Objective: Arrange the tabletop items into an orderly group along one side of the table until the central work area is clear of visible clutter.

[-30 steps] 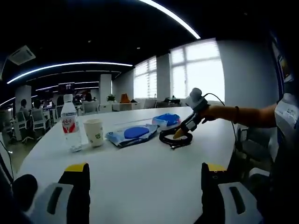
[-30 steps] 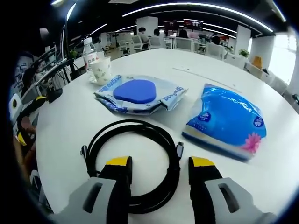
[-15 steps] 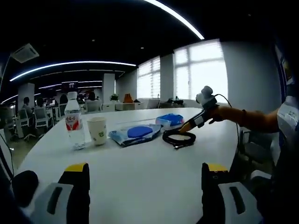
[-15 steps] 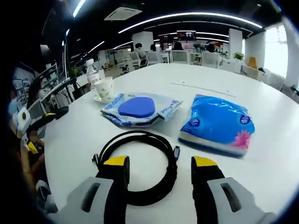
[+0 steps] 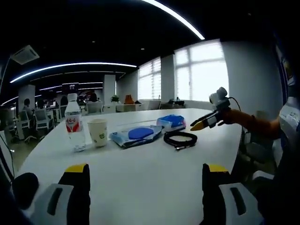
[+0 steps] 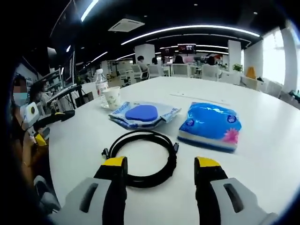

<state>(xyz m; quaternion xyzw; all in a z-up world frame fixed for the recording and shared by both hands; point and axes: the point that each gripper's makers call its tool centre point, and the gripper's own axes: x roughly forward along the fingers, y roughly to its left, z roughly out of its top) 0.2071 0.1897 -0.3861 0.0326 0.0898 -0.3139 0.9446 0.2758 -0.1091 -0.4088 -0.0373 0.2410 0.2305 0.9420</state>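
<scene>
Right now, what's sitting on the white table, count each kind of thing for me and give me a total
Water bottle: 1
Paper cup: 1
Wipes pack with the blue lid: 1
Blue tissue pack: 1
Coiled black cable: 1
Total: 5

**Dim office, blown-out windows, heavy fisheye bend**

Left gripper view: dark ceiling, curved light strips glowing above the jaws, windows ahead-right of the jaws overexposed to white, backlighting the scene. Desk between the jaws reads pale grey, soft shadows only. Jaws slightly soft and dim. Right gripper view: brighter, even light from ceiling strips; a window up right glares. Black cable just beyond the jaws is sharp, faint shadow under it. Straight lines bow hard toward the edges; far background slightly blurred.
</scene>
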